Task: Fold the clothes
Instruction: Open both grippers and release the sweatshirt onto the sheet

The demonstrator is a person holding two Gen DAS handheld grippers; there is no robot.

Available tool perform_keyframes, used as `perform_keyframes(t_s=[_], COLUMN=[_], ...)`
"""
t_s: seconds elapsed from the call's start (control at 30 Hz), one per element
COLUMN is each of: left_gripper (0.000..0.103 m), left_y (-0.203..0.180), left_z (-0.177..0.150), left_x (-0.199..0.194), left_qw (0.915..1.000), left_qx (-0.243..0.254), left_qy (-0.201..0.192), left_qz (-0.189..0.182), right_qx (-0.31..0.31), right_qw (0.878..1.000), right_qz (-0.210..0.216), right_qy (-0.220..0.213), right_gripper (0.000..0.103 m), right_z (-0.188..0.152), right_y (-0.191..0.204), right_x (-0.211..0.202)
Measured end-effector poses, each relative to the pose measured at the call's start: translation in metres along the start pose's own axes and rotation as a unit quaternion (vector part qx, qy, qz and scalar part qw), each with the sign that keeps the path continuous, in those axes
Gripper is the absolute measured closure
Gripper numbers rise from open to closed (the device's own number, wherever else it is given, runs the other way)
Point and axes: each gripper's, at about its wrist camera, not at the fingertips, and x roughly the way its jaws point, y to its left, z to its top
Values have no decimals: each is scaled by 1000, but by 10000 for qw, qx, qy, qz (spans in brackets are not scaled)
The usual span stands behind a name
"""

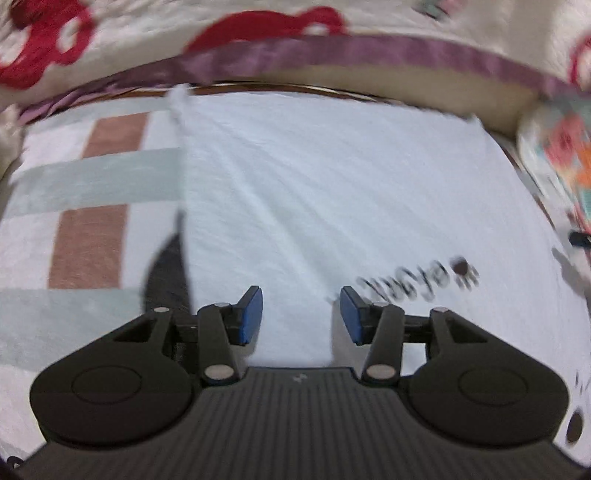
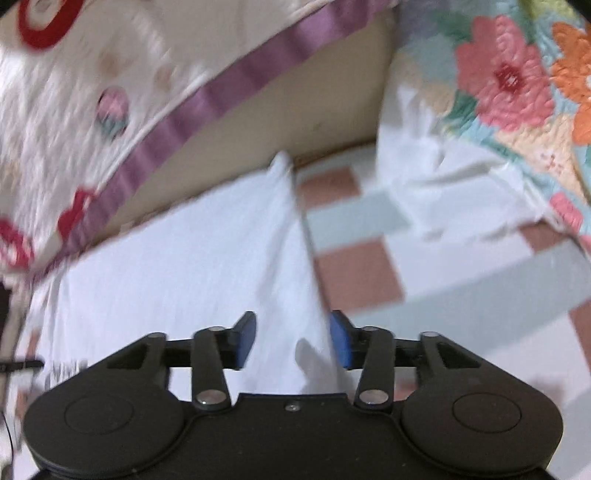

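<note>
A white garment lay spread flat on a checked bedcover, its far edge close to the bed's far edge — laid out smooth, apparently ready for the next fold. Its straight side edges ran from near to far. The left gripper and right gripper both hung released above it — jaws apart, grasping nothing.

left claw: black, blue pads | right claw: black, silver pivots

Garment flat on blanket; quilt behind, pillow to the right.
</note>
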Motion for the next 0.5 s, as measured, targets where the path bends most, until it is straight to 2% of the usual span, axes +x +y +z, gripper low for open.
perform_keyframes(t_s=[0.07,0.17,0.2,0.23,0.33,0.47,0.5], left_gripper=[53,52,52,52,51,49,48], left_y=[-14,-25,-28,-30,-34,-34,-34], left_z=[-5,-19,-24,-30,-39,-44,-47], left_x=[-2,-5,-6,-7,-7,-8,-10], left_qw=[9995,9973,9962,9949,9913,9913,9911], left_qx=[272,686,827,968,1249,1206,1188], left_qy=[117,246,217,188,152,132,126], left_qz=[-70,38,132,226,386,520,582], right_qx=[-199,-361,-464,-613,-1000,-1006,-995], right_qw=[9995,9985,9980,9967,9902,9870,9856], right_qz=[-211,-318,-346,-471,-980,-1252,-1360], right_qy=[146,261,268,249,-4,-40,-104], right_gripper=[46,48,82,101,102,102,99], right_z=[-18,-40,-45,-51,-55,-56,-57], right_y=[5,9,10,13,16,10,10], right_x=[2,0,0,-2,-10,-4,-3])
